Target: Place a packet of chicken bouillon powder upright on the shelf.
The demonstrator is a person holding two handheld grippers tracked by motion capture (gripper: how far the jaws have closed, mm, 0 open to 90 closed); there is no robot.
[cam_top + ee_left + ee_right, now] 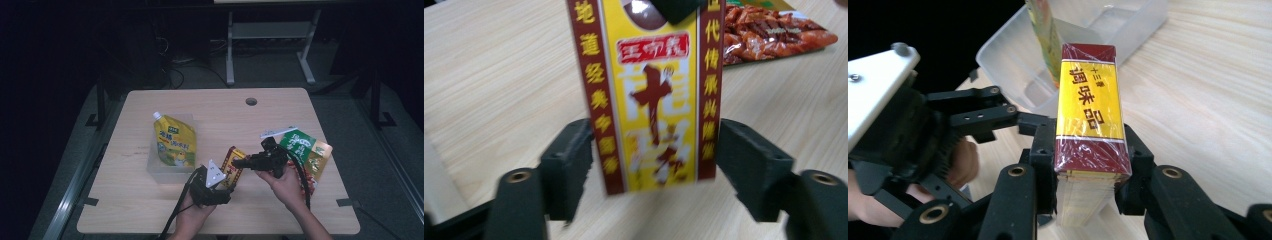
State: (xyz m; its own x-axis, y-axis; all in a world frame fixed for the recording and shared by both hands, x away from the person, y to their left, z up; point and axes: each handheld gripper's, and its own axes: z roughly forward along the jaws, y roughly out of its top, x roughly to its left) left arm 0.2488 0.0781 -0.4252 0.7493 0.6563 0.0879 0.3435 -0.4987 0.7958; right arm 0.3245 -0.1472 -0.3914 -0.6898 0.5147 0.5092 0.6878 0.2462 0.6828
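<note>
Above the pale wooden worktop, a person's right gripper has its jaws clamped on a slim yellow-and-maroon cardboard seasoning box, held in the air between the two hands, while the left gripper brackets the box's other end, jaws apart and not yet pressing. It looks like a hand-over mid-way (or a two-handed carry). Next, the left jaws likely need to close squarely before the right lets go. A clear plastic tub holding a yellow spouted pouch waits just beside; snack packets lie to the right.
</note>
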